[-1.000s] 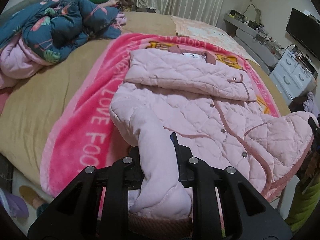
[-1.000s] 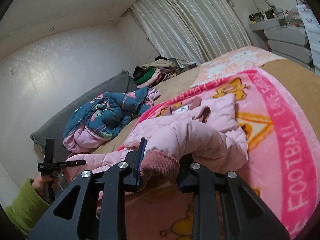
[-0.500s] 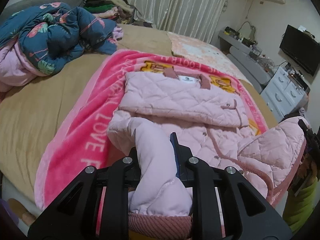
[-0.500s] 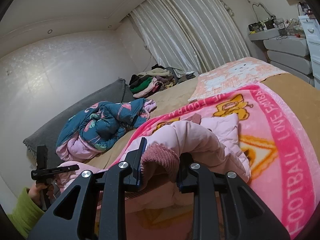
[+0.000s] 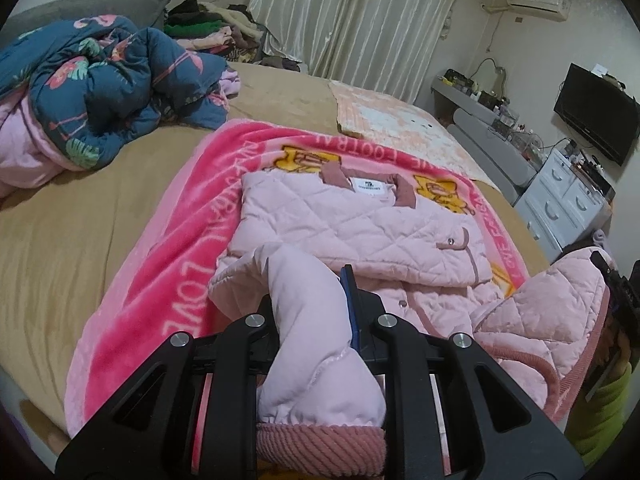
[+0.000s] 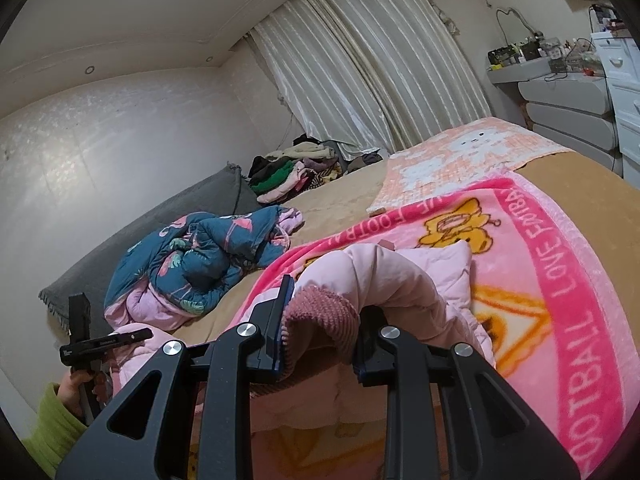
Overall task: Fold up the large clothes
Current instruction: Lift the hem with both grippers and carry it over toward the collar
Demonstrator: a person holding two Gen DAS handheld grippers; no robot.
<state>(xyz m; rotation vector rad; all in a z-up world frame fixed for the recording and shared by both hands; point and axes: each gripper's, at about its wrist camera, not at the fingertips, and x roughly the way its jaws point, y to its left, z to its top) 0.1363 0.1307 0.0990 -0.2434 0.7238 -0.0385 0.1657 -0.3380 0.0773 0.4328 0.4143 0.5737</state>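
Left gripper (image 5: 310, 308) – jaws nearly closed, clamped on the pink quilted jacket (image 5: 360, 220) at one bottom corner, the ribbed hem band bunched low between the black fingers. Right gripper (image 6: 320, 328) – jaws narrow too, pinching the jacket's other bottom corner, dusty-rose ribbed trim squeezed between the pads. Both held corners are off the bed, fabric arching up from the jacket body to each gripper.

In the right wrist view the left gripper shows at lower left, gripped by a hand (image 6: 78, 384) in a lime-green sleeve (image 6: 48, 428). In the left wrist view the right gripper sits at the far right edge with quilted fabric hanging from it.

The jacket lies front-up on a pink blanket (image 5: 168, 264) with white lettering and yellow cartoon figures. Collar and label point away from the grippers, one sleeve folded across the chest, snap buttons visible down the front. The blanket is spread over a tan bed (image 5: 60, 220).

Beyond, on the left side of the bed, a crumpled dark-blue floral quilt (image 5: 100, 84) with pink lining. Behind it a grey pillow (image 6: 168, 220) by the wall and a pile of mixed clothes (image 6: 296, 172) near the curtains (image 5: 360, 16). A peach patterned cover (image 5: 392, 120) lies past the blanket. White drawers (image 5: 568, 204) and a dark TV (image 5: 596, 112) at far right.
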